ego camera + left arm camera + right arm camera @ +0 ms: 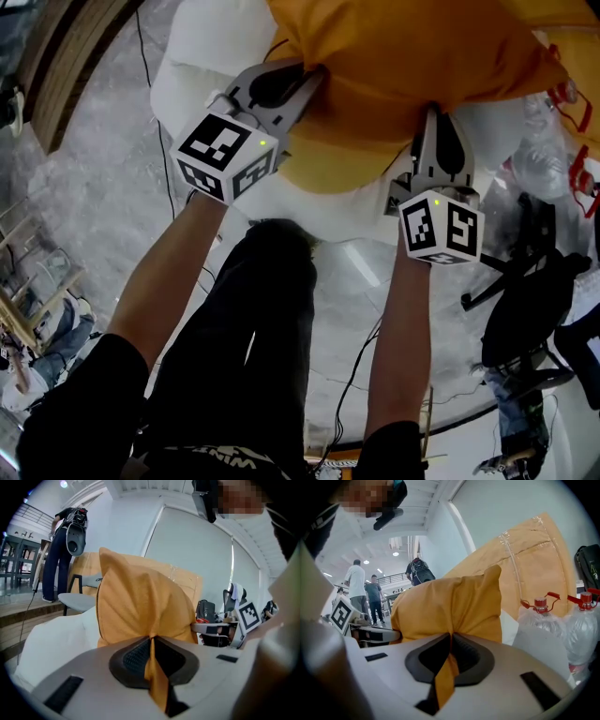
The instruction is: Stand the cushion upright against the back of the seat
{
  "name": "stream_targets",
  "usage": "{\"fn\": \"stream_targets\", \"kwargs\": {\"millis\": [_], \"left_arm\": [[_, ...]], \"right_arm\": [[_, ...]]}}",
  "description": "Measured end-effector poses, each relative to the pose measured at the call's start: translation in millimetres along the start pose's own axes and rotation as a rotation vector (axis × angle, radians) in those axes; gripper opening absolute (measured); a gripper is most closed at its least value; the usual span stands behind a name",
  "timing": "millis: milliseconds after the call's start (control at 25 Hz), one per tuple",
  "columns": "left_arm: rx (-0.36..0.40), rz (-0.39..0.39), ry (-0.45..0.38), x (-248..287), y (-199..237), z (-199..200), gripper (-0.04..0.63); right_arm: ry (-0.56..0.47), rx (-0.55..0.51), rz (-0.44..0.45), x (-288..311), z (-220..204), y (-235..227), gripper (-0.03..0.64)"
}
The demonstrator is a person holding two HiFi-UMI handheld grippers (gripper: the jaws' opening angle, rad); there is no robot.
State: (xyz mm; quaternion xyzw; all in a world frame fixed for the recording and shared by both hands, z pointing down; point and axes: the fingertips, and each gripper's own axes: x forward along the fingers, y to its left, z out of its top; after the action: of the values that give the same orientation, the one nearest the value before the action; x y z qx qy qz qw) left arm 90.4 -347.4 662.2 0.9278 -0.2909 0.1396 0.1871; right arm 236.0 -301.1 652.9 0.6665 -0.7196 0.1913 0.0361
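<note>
**Orange cushion pinched at two points over a white seat**

A grey, marbled floor (103, 187) runs under a white padded seat (192, 56), with thin black cables (155, 112) trailing across it. White walls and a ceiling with lamps enclose a wide room. People (365, 595) stand well back in it.

The seat's rounded front edge faces the person, whose legs stand just before it. To the right, a black office chair (525, 309) crowds the floor. To the left, the floor lies open up to a wooden edge (70, 66).

The cushion (403, 56) lies on the seat, bulging up between the two grippers. The left gripper (151, 641) has its jaws pressed together on a thin fold of the cushion's fabric, and the right gripper (451, 637) pinches another fold the same way. A paler orange panel (525, 559) rises behind the cushion.

Two clear plastic bottles (539, 625) with red caps stand at the right of the seat. Their contents cannot be made out.
</note>
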Motion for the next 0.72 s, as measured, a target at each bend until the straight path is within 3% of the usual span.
{"fn": "stream_targets", "kwargs": {"millis": [400, 560, 720], "left_arm": [[0.034, 0.02, 0.012, 0, 1, 5, 0.153], [0.058, 0.045, 0.006, -4, 1, 6, 0.229], [0.054, 0.054, 0.004, -8, 0, 6, 0.27]], "right_arm": [[0.004, -0.029, -0.049, -5, 6, -7, 0.109], [0.01, -0.012, -0.069, -9, 3, -9, 0.24], [0.027, -0.035, -0.05, -15, -1, -3, 0.247]]}}
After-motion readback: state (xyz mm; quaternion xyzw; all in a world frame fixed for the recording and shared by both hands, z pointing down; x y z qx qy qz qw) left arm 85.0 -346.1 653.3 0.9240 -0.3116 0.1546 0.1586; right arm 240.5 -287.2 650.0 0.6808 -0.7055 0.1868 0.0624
